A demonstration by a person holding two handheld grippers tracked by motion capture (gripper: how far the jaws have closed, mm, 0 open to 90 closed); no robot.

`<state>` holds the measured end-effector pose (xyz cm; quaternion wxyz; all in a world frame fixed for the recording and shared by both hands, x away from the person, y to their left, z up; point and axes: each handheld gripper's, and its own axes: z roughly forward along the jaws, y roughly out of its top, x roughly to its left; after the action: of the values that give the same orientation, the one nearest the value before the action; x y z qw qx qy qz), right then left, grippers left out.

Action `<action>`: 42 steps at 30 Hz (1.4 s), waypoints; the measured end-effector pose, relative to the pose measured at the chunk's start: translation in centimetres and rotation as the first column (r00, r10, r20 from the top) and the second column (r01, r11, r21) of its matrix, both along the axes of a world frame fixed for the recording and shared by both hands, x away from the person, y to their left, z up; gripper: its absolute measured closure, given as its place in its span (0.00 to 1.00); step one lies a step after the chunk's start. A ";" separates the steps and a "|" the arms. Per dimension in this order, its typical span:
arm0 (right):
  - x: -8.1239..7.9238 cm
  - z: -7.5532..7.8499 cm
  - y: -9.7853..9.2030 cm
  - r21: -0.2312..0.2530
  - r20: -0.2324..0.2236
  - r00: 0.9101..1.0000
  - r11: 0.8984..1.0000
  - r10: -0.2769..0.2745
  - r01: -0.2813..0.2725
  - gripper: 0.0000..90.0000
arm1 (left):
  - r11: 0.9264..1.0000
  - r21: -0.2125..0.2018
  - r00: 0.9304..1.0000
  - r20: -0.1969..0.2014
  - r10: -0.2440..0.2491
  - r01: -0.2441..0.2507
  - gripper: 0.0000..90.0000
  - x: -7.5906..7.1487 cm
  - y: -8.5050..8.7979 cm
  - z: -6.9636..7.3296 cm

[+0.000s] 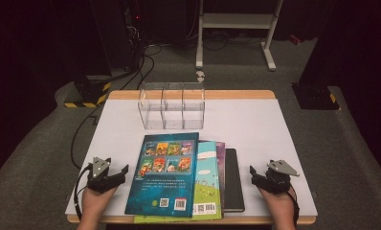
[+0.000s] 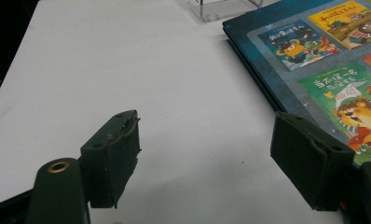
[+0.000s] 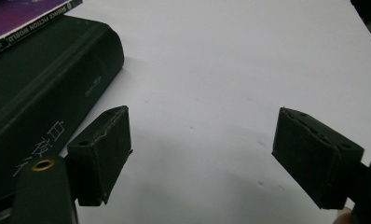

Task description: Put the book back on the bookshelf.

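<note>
Both grippers parked either side of the book stack, nothing picked up yet.

I have the left gripper point(image 1: 117, 173) resting on the white tabletop point(image 1: 255, 120) just left of the stack, its jaws apart and empty; the right gripper point(image 1: 256, 176) sits just right of it, jaws likewise spread on nothing. The blue picture book point(image 1: 164, 175) lies on top, over a teal-covered book point(image 1: 208, 179), a purple magazine point(image 1: 220, 153) and a black hardback point(image 1: 232, 179) at the bottom right. I judge this as the start: the books look bound for the clear three-bay organizer point(image 1: 172, 105) standing behind them. My next move calls for sliding a jaw under the top book's edge, since it lies flat. Around the table are grey carpet, trailing cables and a white stand frame point(image 1: 236, 28) in a dark room.
</note>
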<state>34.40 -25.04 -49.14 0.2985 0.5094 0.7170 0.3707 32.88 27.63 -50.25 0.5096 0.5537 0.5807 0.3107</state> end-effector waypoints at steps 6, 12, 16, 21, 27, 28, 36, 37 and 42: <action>-0.3 0.2 -0.3 0.033 0.030 1.000 0.999 0.006 -0.007 0.20 | 0.998 -0.033 0.998 -0.028 -0.048 0.047 0.26 -0.3 -0.4 0.4; -0.6 0.7 0.0 0.032 0.048 0.999 0.999 0.017 -0.019 0.20 | 0.989 -0.101 0.994 -0.010 -0.105 0.103 0.24 -1.0 -1.9 1.2; -1.0 1.4 0.4 0.025 0.079 0.996 0.999 0.035 -0.037 0.20 | 0.985 -0.116 0.991 -0.021 -0.132 0.128 0.23 -1.1 -2.6 1.2; -1.2 1.9 1.1 0.025 0.095 0.994 0.998 0.054 -0.057 0.20 | 0.981 -0.125 0.989 -0.015 -0.149 0.146 0.22 -1.0 -3.3 1.5; -1.2 2.3 2.1 0.022 0.102 0.992 0.996 0.081 -0.084 0.19 | 0.977 -0.159 0.988 0.074 -0.133 0.144 0.28 0.0 -3.1 3.2; -1.1 2.4 2.3 0.018 0.103 0.991 0.996 0.086 -0.088 0.19 | 0.975 -0.176 0.988 0.096 -0.122 0.138 0.33 0.2 -3.0 3.5; -1.1 3.6 4.2 0.021 0.120 0.981 0.988 0.150 -0.153 0.22 | 0.955 -0.257 0.989 0.071 -0.131 0.145 0.38 0.3 -2.2 3.2; -1.1 3.7 4.5 0.024 0.124 0.979 0.986 0.160 -0.164 0.23 | 0.952 -0.270 0.989 0.049 -0.136 0.145 0.39 0.2 -2.1 3.1; -0.8 4.5 6.3 -0.010 0.150 0.967 0.978 0.206 -0.207 0.18 | 0.964 -0.235 0.992 0.006 -0.127 0.125 0.38 -0.3 -1.6 2.3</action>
<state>33.60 -18.69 -44.68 0.3100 0.4034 0.7405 0.4392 32.61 26.06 -47.93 0.5874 0.5268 0.5793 0.2044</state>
